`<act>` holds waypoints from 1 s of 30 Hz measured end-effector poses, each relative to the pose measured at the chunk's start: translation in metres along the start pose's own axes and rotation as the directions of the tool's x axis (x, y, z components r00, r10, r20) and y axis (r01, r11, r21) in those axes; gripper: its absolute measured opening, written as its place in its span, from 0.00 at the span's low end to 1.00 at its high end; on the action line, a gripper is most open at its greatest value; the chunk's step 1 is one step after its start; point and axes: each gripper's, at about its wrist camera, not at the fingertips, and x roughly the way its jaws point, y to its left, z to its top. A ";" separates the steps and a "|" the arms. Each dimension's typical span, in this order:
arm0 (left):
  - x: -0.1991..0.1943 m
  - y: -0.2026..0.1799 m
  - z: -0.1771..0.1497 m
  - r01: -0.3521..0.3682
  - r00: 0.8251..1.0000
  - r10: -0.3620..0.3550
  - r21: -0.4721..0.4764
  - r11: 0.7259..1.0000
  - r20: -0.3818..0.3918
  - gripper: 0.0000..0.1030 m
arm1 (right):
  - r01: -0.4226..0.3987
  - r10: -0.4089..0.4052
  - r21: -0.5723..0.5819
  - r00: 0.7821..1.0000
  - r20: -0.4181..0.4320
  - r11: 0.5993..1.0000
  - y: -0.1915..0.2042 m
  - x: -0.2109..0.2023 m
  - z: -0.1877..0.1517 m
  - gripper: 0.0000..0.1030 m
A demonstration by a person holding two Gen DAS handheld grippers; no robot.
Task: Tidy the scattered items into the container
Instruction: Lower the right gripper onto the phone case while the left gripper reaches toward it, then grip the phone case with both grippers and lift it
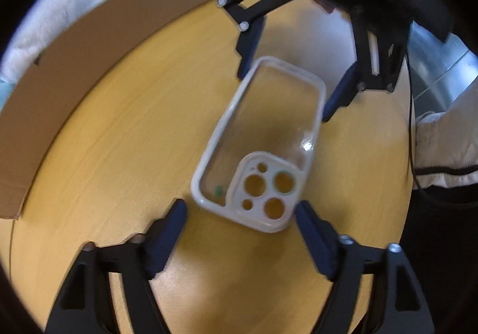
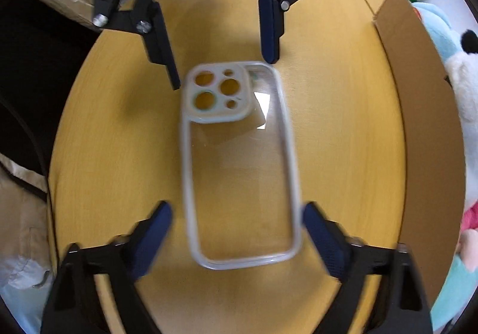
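Clear phone case (image 1: pixel 260 149) lies flat on the wooden table (image 1: pixel 119 140); left gripper (image 1: pixel 240 210) and right gripper (image 2: pixel 236 211) spread wide at opposite ends, gripping nothing.

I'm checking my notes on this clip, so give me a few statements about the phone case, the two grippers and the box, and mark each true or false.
1. The clear phone case lies flat on the wooden table. True.
2. The right gripper is shut on the case. False: its jaws stand open, one on each side of the case's plain end.
3. The left gripper is at the camera-cutout end. True.
4. The case is already inside the cardboard box. False: it lies on the table beside the box.
5. Soft toys lie behind the box wall. True.
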 end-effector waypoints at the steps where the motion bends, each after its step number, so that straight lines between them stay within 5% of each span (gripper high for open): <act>1: -0.002 0.001 0.001 0.005 1.000 -0.005 0.010 1.000 0.001 0.77 | -0.005 0.005 0.005 1.000 0.005 1.000 -0.002 -0.001 -0.002 0.80; 12: -0.022 -0.001 0.008 -0.005 1.000 0.006 0.111 0.994 -0.013 0.71 | 0.004 -0.005 0.008 1.000 0.030 1.000 -0.019 -0.014 -0.013 0.79; 19: -0.094 0.019 0.028 -0.070 0.994 0.056 0.153 0.986 0.091 0.70 | 0.074 -0.074 0.005 0.995 0.060 0.997 -0.047 -0.055 -0.015 0.79; 27: -0.184 0.061 0.103 -0.274 0.957 0.228 0.308 0.911 0.178 0.70 | 0.285 -0.287 0.040 0.954 0.087 0.958 -0.099 -0.128 -0.004 0.79; 29: -0.214 0.086 0.113 -0.299 0.950 0.244 0.339 0.892 0.194 0.70 | 0.330 -0.333 0.055 0.939 0.088 0.943 -0.102 -0.156 -0.024 0.79; 30: -0.229 0.098 0.111 -0.306 0.948 0.248 0.348 0.886 0.202 0.70 | 0.350 -0.355 0.066 0.931 0.090 0.935 -0.095 -0.171 0.004 0.79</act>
